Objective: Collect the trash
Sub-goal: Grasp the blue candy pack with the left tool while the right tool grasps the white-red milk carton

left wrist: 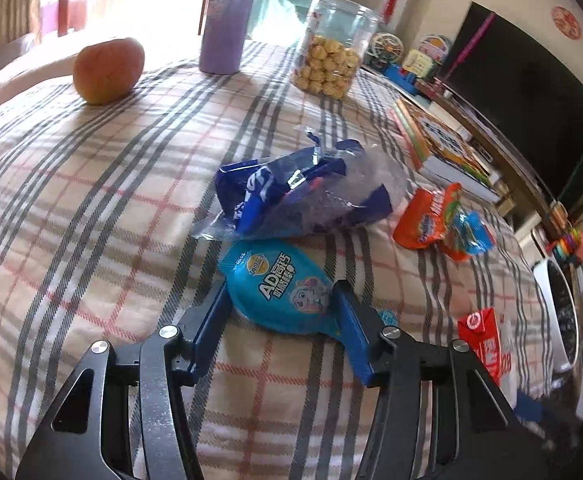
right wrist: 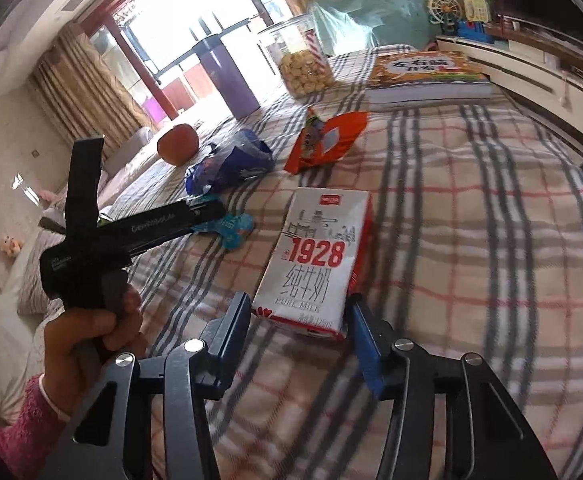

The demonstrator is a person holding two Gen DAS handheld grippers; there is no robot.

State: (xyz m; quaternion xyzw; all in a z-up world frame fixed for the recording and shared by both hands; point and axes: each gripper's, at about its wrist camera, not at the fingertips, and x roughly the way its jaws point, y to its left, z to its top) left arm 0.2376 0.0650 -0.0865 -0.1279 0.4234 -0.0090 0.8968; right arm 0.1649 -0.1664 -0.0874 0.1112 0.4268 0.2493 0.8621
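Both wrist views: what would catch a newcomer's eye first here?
In the left wrist view, the left gripper straddles a light blue snack pouch on the plaid tablecloth, its blue fingers against the pouch's sides. In the right wrist view, the right gripper flanks the near end of a white and red 1928 milk carton lying flat. Behind lie a crumpled dark blue wrapper and an orange wrapper.

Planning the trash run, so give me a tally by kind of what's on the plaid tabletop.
Snack wrappers and pouches: 3 (light blue pouch, dark blue bag, orange packet)
Milk cartons: 1
Fruit: 1
Bottles: 1
Snack jars: 1
Books: 1
Total: 8
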